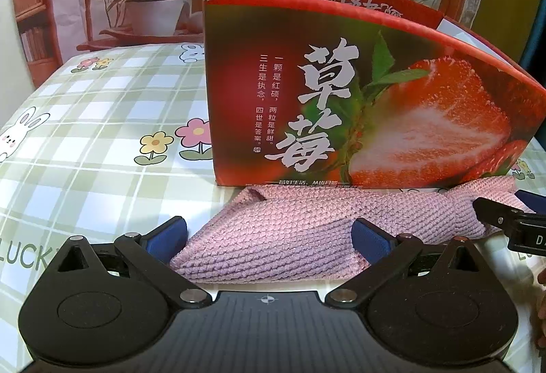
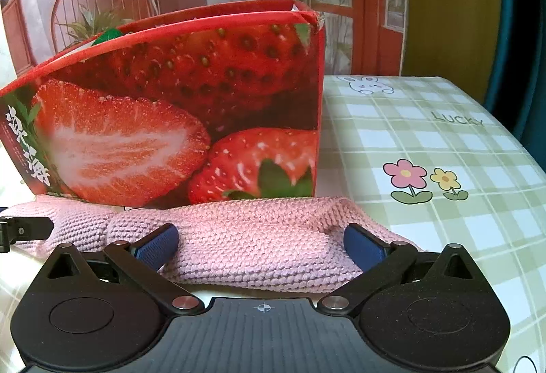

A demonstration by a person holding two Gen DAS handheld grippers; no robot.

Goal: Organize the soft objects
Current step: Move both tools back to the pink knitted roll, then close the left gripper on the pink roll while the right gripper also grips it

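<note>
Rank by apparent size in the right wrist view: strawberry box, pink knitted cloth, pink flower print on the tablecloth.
1. strawberry box
2. pink knitted cloth, though it lies nearer the camera, which inflates it
3. pink flower print, clearly smallest

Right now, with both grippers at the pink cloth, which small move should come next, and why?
Probably close both grippers: the left gripper and right gripper are open, each straddling an end of the pink knitted cloth, which lies on the table before the strawberry box.
</note>
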